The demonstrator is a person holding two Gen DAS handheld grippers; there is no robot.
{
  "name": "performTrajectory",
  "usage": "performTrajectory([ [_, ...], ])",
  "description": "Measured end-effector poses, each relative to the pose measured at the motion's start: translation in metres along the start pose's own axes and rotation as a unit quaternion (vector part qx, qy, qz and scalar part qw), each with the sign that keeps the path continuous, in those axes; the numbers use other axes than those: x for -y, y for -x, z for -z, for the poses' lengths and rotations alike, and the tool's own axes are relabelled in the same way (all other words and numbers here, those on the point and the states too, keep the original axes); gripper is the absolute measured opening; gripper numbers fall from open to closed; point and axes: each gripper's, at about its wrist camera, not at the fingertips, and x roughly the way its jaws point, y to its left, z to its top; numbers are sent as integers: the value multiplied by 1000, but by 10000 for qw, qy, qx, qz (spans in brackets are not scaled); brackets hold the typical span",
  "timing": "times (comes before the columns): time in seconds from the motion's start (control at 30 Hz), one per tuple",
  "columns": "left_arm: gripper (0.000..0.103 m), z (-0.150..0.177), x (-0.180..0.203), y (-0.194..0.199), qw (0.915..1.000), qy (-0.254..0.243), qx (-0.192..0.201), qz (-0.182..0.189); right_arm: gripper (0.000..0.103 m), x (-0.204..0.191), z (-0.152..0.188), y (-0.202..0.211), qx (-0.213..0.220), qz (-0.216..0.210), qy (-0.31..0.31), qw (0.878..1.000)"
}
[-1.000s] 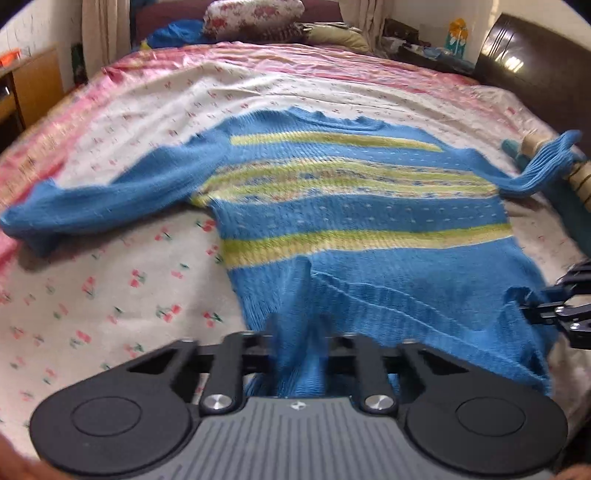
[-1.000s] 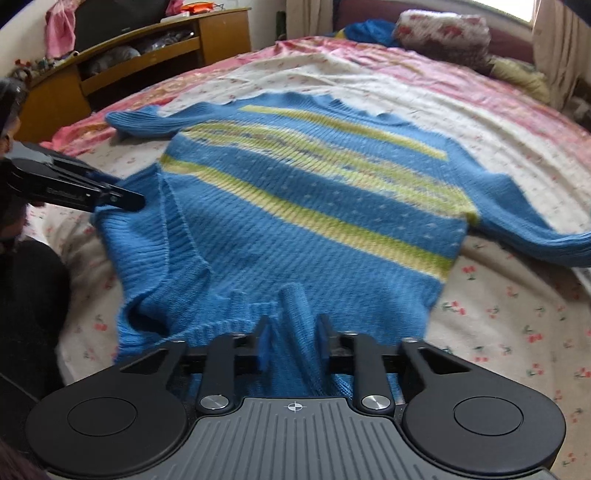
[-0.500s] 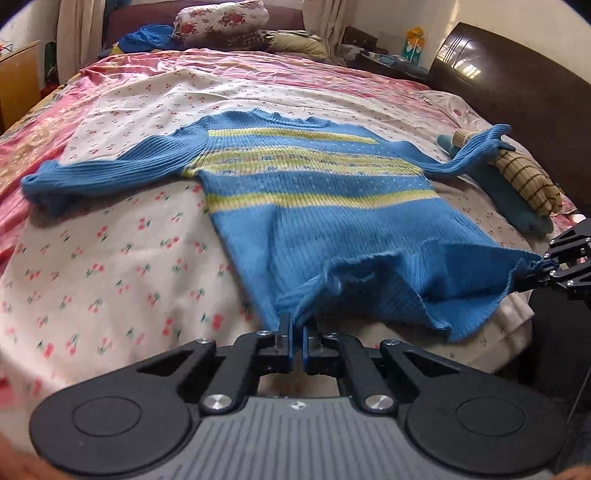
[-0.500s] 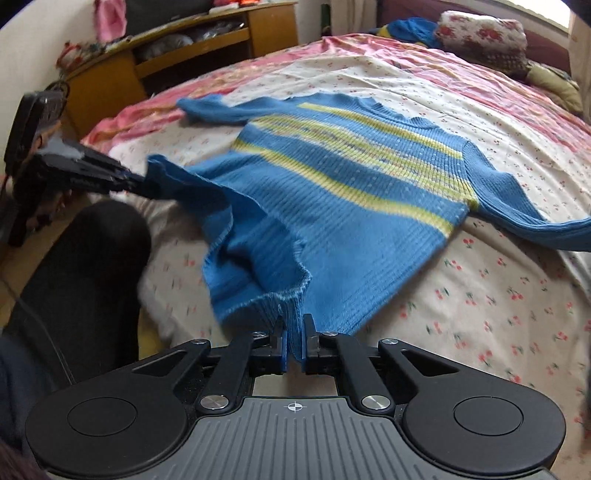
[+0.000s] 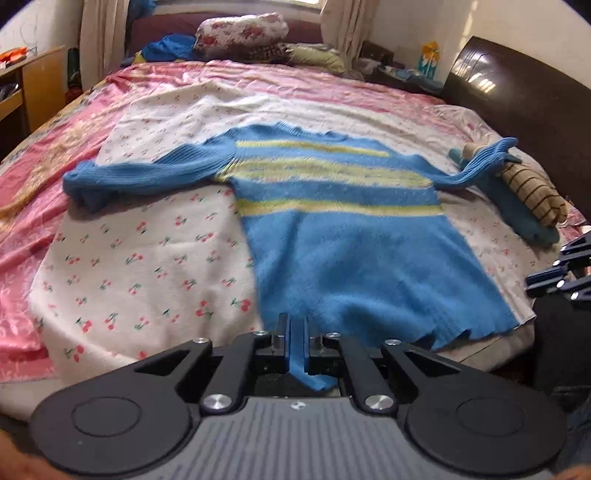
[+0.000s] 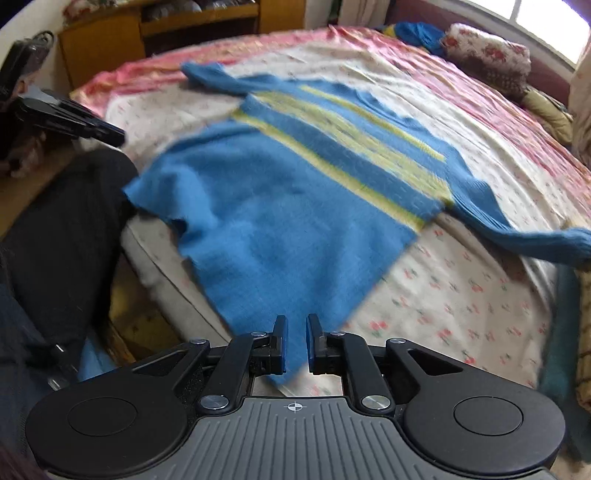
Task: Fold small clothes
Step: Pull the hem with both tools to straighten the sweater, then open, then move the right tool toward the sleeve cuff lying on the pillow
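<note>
While we look along both grippers, we see a blue knitted sweater (image 5: 343, 240) spread flat on the bed (image 5: 147, 258), over a white sheet printed with small red cherries. Its body is bright blue with yellow bands across the chest, and the knit looks ribbed on the sleeves and along the hem. From the left wrist view the neckline lies at the far end, toward the pillows (image 5: 242, 31), and the hem lies nearest us at the bed's near edge, so its long axis runs from us away up the bed. One sleeve (image 5: 147, 175) stretches out to the left with its cuff bunched; the other sleeve (image 5: 476, 166) reaches right and rests its cuff on a folded striped cloth (image 5: 532, 192) beside the dark headboard (image 5: 524, 103).

Our left gripper (image 5: 294, 332) is pinched narrow on the hem, and a strip of blue knit hangs down between its pads. Our right gripper (image 6: 295, 332) has the opposite hem corner between its pads, but its jaws are opening and a small gap shows on each side of the cloth. That right-hand picture is blurred, so we cannot tell the knit's texture there. In it the left gripper shows again at the left edge, above a dark trouser leg (image 6: 62, 229).
</note>
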Motion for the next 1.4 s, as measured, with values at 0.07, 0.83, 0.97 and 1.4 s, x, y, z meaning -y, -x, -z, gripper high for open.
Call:
performTrajectory([
  [0.07, 14, -3, 9, -5, 9999, -65, 6, 103, 17, -8, -5, -6, 89, -123, -8, 9999],
  [0.83, 23, -3, 45, -81, 9853, -108, -1705, -102, 17, 22, 10, -60, -609, 360, -847, 9939],
  [0.97, 23, -6, 48, -65, 9909, -21, -1343, -71, 18, 23, 13, -49, -493, 401, -1053, 9924],
  [1.4, 40, -21, 90, -94, 9966, -232, -781, -145, 25, 26, 6, -48, 145, 410, -1882, 9812],
])
